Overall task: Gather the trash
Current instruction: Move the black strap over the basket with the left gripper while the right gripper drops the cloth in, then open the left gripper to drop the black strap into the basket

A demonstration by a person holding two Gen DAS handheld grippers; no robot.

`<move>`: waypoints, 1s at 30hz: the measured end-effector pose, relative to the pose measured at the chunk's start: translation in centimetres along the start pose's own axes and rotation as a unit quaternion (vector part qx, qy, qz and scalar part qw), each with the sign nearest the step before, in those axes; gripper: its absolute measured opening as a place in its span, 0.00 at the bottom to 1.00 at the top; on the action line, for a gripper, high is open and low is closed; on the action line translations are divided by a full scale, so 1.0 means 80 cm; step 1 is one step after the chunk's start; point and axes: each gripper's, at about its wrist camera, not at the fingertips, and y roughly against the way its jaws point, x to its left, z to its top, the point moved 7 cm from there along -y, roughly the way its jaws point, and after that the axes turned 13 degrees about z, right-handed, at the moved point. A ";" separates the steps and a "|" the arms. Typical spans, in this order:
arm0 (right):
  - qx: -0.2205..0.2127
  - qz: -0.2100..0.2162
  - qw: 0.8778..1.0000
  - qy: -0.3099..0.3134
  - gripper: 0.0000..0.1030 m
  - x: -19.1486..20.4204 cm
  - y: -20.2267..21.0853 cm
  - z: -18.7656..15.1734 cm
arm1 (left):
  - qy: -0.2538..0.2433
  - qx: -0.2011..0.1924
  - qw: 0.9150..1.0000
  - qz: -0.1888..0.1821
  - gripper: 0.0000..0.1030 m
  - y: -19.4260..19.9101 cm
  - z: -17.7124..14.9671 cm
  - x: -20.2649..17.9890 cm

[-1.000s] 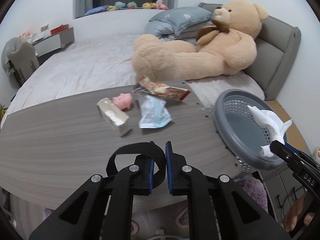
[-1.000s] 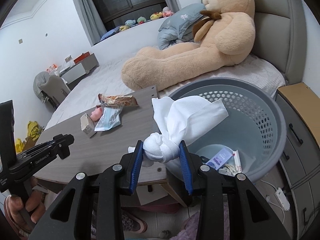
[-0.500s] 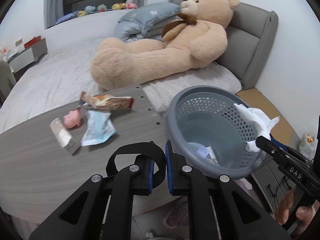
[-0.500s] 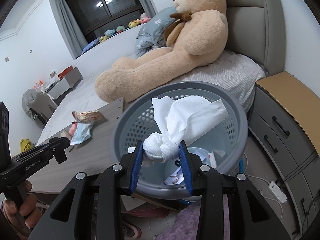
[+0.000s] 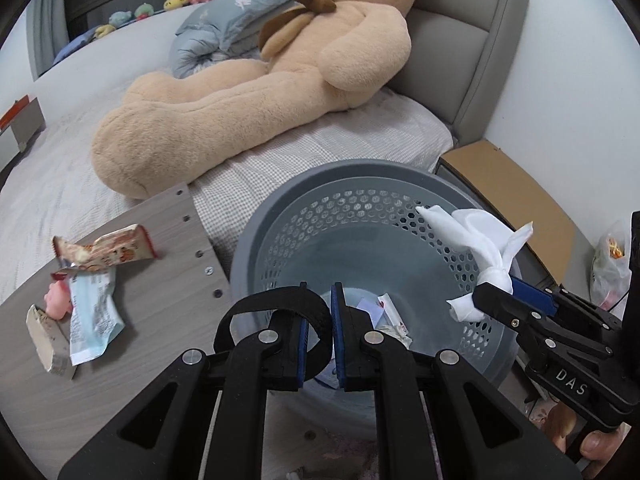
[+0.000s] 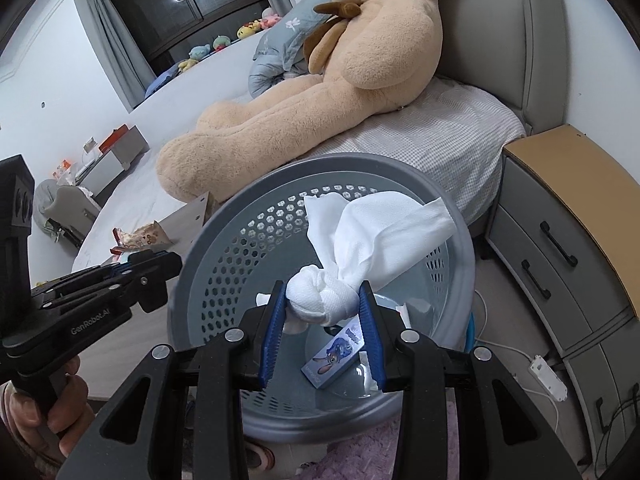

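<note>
Since a second ago, swung from over the bench (image 5: 132,360) to above the grey perforated basket (image 5: 280,224), both grippers; basket now filling the centre of either view. Grey wood-grain bench at lower left of the left wrist view, bearing a torn snack wrapper (image 5: 108,248), a pale blue packet (image 5: 94,316), a small pink toy (image 5: 56,300) and a small box (image 5: 46,344). Behind, a bed (image 5: 340,152) with a big tan teddy bear (image 5: 256,88) and grey pillows; at right, a nightstand (image 6: 568,264) with drawers. Left gripper (image 5: 319,340) closed tight, pinching a black strap loop (image 5: 276,300), hovering over the basket. Right gripper (image 6: 323,320) partly closed, clamped on the knotted end of a white tissue (image 6: 360,236); knot between the blue pads, loose end fanned toward the upper right of the right wrist view, long axis running from lower left to upper right, hanging over the basket's interior. At the basket bottom, a small blue printed box (image 6: 334,354) and paper scraps.
</note>
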 end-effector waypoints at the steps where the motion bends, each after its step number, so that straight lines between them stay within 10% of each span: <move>1: 0.003 0.000 1.000 0.000 0.34 -0.002 -0.002 0.002 | -0.003 0.003 1.000 0.002 0.11 -0.004 0.001 -0.003; 7: 0.018 0.005 1.000 -0.005 0.35 -0.015 -0.015 0.006 | -0.011 0.019 1.000 0.006 0.25 -0.024 0.003 -0.009; 12: 0.009 0.004 1.000 -0.009 0.43 -0.020 -0.013 0.010 | -0.011 0.010 1.000 0.013 0.68 -0.025 0.005 -0.008; 30: 0.000 -0.010 1.000 -0.006 0.49 -0.017 -0.002 0.007 | -0.006 -0.004 0.999 0.040 0.77 -0.004 -0.002 0.011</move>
